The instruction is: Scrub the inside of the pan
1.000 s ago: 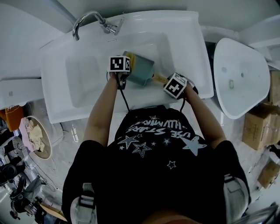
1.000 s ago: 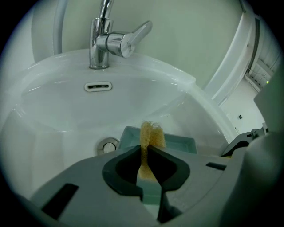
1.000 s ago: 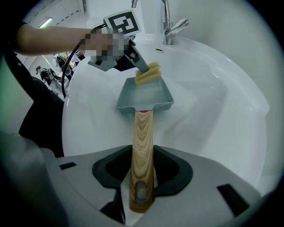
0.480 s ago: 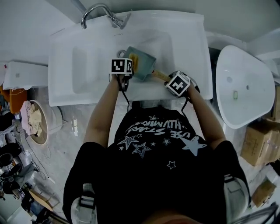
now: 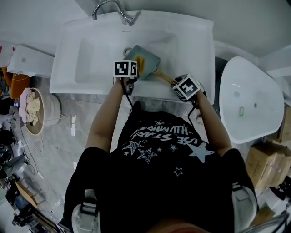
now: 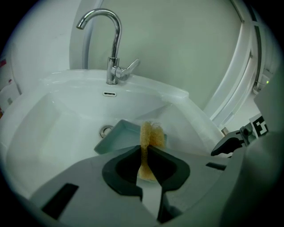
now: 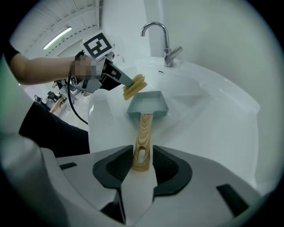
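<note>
A square teal pan (image 5: pixel 149 60) with a wooden handle (image 5: pixel 164 78) is held tilted over the white sink (image 5: pixel 91 50). My right gripper (image 5: pixel 172 83) is shut on the end of the handle (image 7: pixel 143 133). Its jaws have just been closing, with the handle between them. My left gripper (image 5: pixel 135 68) is shut on a yellow sponge (image 5: pixel 140 61). In the right gripper view the sponge (image 7: pixel 134 86) is at the left rim of the pan (image 7: pixel 148 105); I cannot tell if they touch. The left gripper view shows the sponge (image 6: pixel 151 135) sticking out past the jaws over the pan (image 6: pixel 117 137).
A chrome faucet (image 5: pixel 113 9) stands at the sink's back edge, with the drain (image 6: pixel 105 131) just behind the pan. A second white basin (image 5: pixel 254 100) lies to the right, cardboard boxes (image 5: pixel 263 159) below it. A bucket of cloths (image 5: pixel 38 111) stands on the floor at left.
The left gripper has carried the sponge up to the pan's rim. The right gripper has lifted the pan a little by its handle.
</note>
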Available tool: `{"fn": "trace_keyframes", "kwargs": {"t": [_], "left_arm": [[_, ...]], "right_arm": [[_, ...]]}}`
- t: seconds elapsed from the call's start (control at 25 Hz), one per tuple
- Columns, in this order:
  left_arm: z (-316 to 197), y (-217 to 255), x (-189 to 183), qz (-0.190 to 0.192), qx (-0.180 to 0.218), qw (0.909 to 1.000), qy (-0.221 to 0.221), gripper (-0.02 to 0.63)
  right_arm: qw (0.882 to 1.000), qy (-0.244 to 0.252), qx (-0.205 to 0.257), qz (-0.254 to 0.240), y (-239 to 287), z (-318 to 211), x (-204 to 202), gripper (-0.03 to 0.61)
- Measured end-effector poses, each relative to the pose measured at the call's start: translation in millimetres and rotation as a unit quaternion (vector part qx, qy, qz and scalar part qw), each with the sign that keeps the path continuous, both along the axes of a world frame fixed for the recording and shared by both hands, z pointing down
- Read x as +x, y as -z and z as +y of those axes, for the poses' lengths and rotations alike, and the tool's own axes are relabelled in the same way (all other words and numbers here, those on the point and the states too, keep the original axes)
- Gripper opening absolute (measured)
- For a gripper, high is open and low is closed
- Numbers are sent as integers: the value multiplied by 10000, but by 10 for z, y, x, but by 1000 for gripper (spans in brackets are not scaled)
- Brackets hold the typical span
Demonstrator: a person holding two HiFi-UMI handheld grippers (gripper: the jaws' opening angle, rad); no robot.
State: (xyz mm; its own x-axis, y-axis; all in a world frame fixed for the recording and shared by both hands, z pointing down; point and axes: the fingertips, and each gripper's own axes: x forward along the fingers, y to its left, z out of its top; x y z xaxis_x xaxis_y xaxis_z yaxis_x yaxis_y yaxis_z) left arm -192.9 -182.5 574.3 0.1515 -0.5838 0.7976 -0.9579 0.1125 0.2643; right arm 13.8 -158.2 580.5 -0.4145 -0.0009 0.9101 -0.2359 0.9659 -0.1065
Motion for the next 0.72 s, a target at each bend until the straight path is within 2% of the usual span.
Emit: {"fn": "trace_keyframes", "kwargs": {"t": [0.16,0.36,0.6,0.72], "left_arm": [[132,151,54,-122,210,9994,241,51],[442,351,183,-21,495,9958,774,51],[875,481,332,59,642,9907,1197,51],[1046,466,316,103,644,9882,1388,51]], "right_arm": [[9995,-114,59,-293,104,-54,79,89],[9981,50,233,-569,255,-105,187,44],[9932,618,790,-589,400,-84,172,17],[9904,781,700,-900,478,32,23,12]]}}
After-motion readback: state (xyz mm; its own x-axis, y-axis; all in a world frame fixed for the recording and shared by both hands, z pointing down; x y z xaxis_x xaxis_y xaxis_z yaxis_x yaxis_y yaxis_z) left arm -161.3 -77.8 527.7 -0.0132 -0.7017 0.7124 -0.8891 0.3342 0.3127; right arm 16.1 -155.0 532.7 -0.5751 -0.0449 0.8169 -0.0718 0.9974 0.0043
